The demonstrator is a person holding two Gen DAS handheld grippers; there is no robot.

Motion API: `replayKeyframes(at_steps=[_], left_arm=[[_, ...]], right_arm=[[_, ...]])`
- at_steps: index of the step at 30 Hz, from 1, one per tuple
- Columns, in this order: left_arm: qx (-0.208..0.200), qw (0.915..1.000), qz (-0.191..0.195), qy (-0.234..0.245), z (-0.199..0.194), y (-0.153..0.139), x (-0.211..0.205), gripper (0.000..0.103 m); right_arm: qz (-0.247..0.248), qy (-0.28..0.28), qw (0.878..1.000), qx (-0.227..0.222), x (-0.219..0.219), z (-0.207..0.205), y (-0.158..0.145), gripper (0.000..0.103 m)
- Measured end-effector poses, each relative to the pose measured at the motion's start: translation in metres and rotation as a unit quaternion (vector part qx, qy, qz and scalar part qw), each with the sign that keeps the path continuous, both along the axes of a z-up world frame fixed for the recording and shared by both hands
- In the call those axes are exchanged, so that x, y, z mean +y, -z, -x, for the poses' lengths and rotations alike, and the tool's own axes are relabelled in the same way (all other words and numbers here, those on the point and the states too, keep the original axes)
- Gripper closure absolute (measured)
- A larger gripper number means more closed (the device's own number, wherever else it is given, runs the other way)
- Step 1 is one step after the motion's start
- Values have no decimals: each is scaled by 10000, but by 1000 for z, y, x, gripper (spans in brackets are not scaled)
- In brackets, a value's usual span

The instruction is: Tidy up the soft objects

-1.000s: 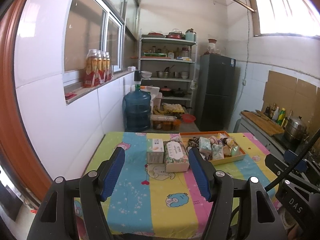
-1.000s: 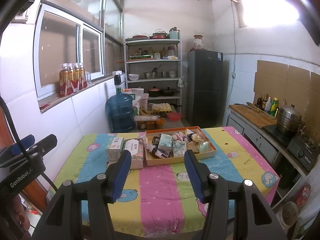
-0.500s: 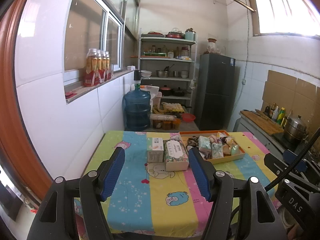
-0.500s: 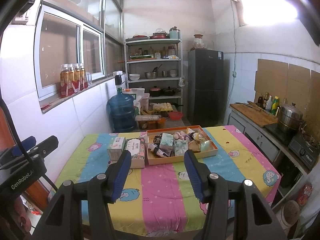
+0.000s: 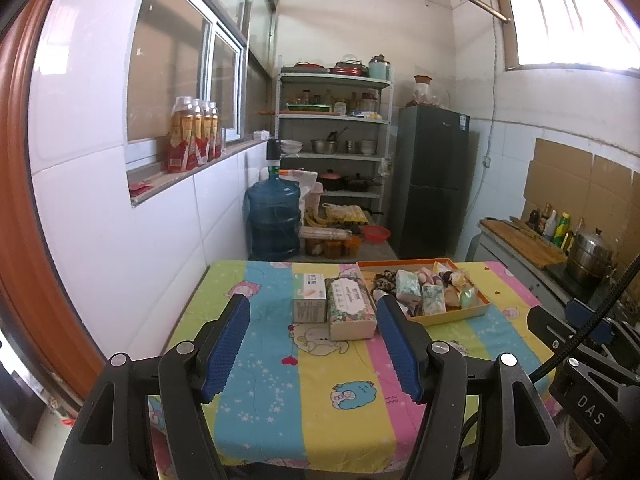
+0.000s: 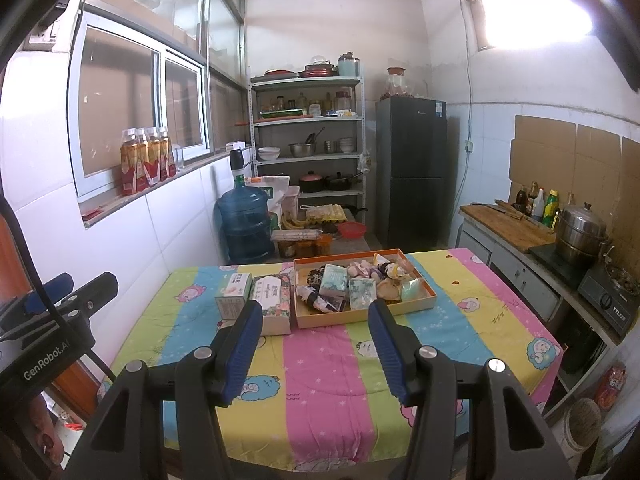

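Observation:
An orange tray (image 6: pixel 424 303) holding several soft packets and small items stands at the far middle of the table; it also shows in the left wrist view (image 5: pixel 478 309). A floral tissue box (image 5: pixel 349 307) (image 6: pixel 273 299) and a small green-white box (image 5: pixel 308 298) (image 6: pixel 233 295) lie to its left. My left gripper (image 5: pixel 313 328) is open and empty, held above the table's near edge. My right gripper (image 6: pixel 315 330) is open and empty, also short of the tray.
The table carries a striped cartoon cloth (image 6: pixel 320 364). A blue water jug (image 6: pixel 245 226), a metal shelf (image 6: pixel 308 152) and a dark fridge (image 6: pixel 412 172) stand behind it. A counter with a steel pot (image 6: pixel 580 234) runs along the right. A tiled wall (image 5: pixel 140 240) is on the left.
Both grippers have drifted slightly; the table and tray sit a little lower and closer in view. Both stay open.

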State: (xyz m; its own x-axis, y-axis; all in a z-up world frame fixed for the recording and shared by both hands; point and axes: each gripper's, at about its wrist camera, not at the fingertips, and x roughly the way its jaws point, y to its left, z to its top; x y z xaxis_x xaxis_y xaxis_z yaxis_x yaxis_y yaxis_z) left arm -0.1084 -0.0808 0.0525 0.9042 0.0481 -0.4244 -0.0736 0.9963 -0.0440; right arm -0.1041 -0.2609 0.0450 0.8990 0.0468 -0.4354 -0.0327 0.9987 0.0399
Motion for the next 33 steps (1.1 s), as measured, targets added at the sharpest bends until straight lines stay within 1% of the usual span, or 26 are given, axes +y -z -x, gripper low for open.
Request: replayKeyframes(at_steps=[33], left_arm=[[35,10000,17,29,5,3,-3,35]], right_arm=[[-6,-9,10000,9,5,3,1,48]])
